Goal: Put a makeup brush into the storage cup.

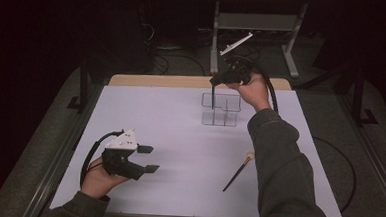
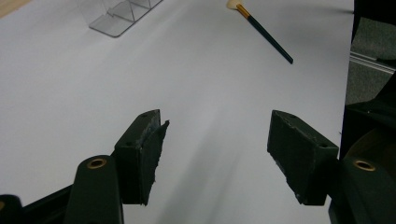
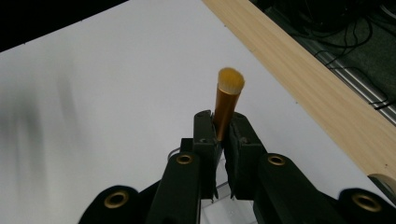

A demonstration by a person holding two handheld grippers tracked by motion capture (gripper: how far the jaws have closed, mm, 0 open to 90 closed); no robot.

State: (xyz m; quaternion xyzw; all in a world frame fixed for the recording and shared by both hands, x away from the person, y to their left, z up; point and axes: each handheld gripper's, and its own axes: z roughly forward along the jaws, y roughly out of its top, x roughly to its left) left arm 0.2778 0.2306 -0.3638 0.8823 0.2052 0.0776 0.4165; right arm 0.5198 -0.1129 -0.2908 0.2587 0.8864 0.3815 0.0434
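Note:
A clear plastic organizer (image 1: 230, 101) with several compartments stands at the back middle of the white table (image 1: 179, 138). My right gripper (image 1: 216, 81) hovers over its left rear corner, shut on a makeup brush (image 1: 213, 95) whose dark handle hangs down into the organizer. The right gripper view has the jaws (image 3: 223, 133) pinching the brush's gold ferrule (image 3: 227, 105), bristles pointing up. A second brush (image 1: 237, 173) with a dark handle and pale bristles lies on the table at the right front. My left gripper (image 1: 148, 158) rests open at the left front, nothing between its fingers (image 2: 215, 140).
From the left gripper view the lying brush (image 2: 264, 30) and the organizer (image 2: 119, 14) sit farther off on the white sheet. A wooden strip (image 1: 182, 81) edges the table's back. Cables (image 1: 338, 166) and a metal stand (image 1: 258, 22) lie beyond the table.

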